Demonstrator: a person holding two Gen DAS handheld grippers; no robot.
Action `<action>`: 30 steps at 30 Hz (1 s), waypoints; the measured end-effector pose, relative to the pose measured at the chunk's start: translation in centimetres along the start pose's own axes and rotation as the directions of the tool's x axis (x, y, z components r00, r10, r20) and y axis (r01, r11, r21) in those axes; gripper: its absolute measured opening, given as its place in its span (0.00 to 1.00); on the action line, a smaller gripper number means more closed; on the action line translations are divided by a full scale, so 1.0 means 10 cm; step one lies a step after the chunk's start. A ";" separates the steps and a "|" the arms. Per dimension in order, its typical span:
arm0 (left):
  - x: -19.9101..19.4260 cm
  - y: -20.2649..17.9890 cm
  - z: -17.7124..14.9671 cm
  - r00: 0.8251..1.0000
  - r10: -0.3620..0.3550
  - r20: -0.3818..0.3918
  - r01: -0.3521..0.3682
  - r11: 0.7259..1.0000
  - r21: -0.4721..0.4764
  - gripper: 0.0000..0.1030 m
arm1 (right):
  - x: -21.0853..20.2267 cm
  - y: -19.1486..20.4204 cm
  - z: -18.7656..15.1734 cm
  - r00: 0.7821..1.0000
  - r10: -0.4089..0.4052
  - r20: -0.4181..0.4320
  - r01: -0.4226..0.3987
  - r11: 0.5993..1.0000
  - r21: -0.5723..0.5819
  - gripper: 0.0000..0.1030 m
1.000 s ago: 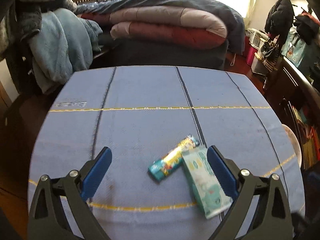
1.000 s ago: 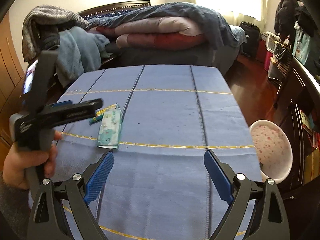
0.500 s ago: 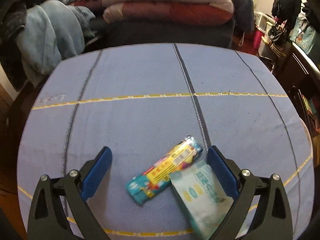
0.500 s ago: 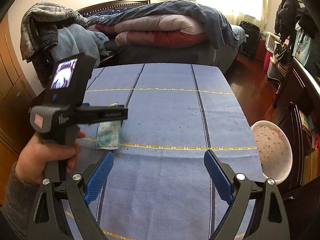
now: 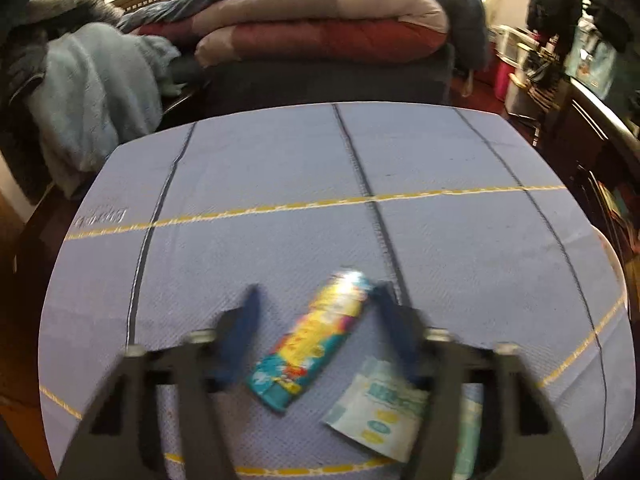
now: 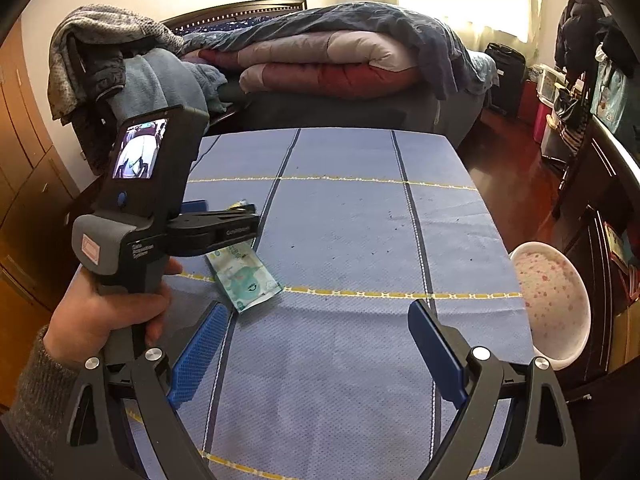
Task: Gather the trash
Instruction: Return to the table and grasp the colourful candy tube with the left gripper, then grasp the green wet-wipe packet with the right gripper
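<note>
Candy wrapper [image 5: 316,336] flanked by spread left gripper [image 5: 316,320] fingers, tissue pack [image 5: 380,408] just beside wrapper, right gripper [image 6: 316,344] held spread nearby.

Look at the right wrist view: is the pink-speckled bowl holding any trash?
No. The bowl at the table's right edge shows only its speckled inside, with no wrapper in it.
</note>
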State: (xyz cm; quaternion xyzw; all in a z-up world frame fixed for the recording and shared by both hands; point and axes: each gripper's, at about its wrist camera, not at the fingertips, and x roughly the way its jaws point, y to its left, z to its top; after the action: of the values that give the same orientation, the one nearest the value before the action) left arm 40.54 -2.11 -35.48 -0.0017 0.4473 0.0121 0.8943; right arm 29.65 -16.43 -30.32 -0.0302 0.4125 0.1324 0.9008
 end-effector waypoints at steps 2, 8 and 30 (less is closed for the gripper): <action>-0.02 0.02 0.01 1.000 -0.023 -0.007 0.023 1.000 -0.016 0.29 | 0.01 -0.01 0.00 1.000 0.002 0.000 -0.002 1.000 0.006 0.89; -0.10 0.28 -0.08 0.988 -0.154 0.007 0.153 0.979 -0.135 0.23 | 0.09 0.05 0.01 1.000 0.019 -0.018 -0.018 1.000 0.003 0.89; -0.25 1.00 -0.29 0.982 -0.179 0.056 0.188 0.947 -0.262 0.22 | 0.54 0.55 0.14 0.996 0.067 -0.059 -0.073 0.992 -0.106 0.89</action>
State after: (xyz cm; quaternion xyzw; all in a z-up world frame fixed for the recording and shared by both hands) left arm 36.46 7.79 -35.16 -0.1633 0.4256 -0.0111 0.8900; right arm 32.57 -9.75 -33.12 -0.0682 0.4301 0.1851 0.8810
